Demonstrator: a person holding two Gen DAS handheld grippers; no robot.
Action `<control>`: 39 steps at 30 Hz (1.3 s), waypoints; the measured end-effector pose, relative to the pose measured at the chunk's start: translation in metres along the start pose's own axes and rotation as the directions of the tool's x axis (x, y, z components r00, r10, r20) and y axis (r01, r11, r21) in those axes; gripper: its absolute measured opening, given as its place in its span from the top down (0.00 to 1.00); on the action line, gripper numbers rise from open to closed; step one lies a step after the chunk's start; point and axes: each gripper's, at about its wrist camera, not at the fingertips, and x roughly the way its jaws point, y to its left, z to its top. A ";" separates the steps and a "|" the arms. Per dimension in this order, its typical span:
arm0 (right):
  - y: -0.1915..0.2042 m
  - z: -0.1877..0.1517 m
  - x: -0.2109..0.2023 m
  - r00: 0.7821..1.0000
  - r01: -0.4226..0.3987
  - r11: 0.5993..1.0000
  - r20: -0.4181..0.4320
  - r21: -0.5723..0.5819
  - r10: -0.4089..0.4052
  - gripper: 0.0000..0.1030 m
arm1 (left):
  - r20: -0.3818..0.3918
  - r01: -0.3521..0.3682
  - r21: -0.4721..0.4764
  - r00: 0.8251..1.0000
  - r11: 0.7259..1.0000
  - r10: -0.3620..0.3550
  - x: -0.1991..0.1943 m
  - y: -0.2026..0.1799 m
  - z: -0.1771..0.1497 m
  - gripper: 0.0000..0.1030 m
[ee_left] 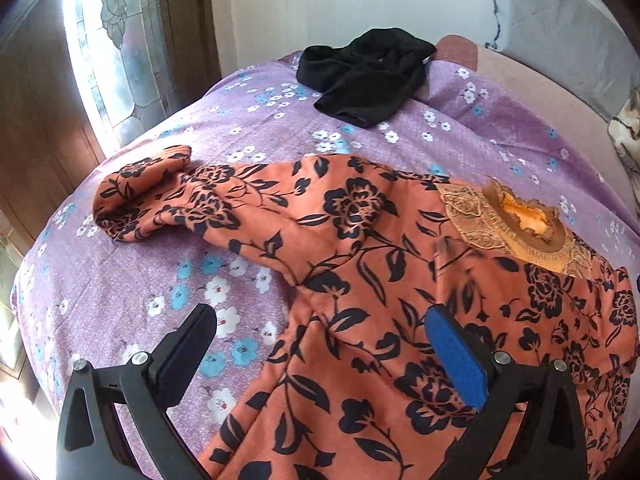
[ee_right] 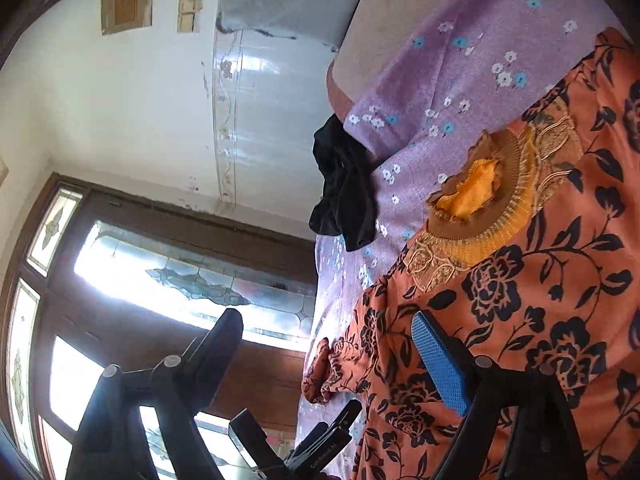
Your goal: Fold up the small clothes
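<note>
An orange top with black flowers (ee_left: 360,260) lies spread on the purple flowered bedsheet (ee_left: 132,280), lace collar (ee_left: 516,224) to the right and one sleeve (ee_left: 140,196) stretched out left. My left gripper (ee_left: 320,316) hovers open over the top's armpit area, nothing between its fingers. In the right wrist view, which is rolled sideways, the same top (ee_right: 520,300) and collar (ee_right: 476,204) fill the right side. My right gripper (ee_right: 326,320) stands open and empty above the top's edge. The left gripper (ee_right: 320,440) shows at the bottom of that view.
A crumpled black garment (ee_left: 368,76) lies at the far side of the bed, also visible as the black garment (ee_right: 344,188). A grey pillow (ee_left: 560,12) sits at the back right. A leaded window (ee_left: 112,40) and dark wood frame stand beyond the bed's left edge.
</note>
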 end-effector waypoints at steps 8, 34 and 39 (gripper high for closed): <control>-0.032 0.031 -0.064 0.954 0.267 0.956 0.109 0.120 -0.280 0.35 | -0.033 0.160 0.114 0.987 0.981 -0.157 0.019 -0.039 -0.002 0.40; -0.064 0.080 -0.122 0.908 0.285 0.947 0.275 0.149 -0.317 0.36 | -0.050 0.478 0.010 0.878 0.878 -0.477 0.025 -0.042 0.036 0.94; -0.068 0.073 -0.104 0.909 0.329 0.935 0.224 0.130 -0.351 0.36 | -0.077 0.434 -0.077 0.895 0.898 -0.439 0.034 -0.013 0.047 0.94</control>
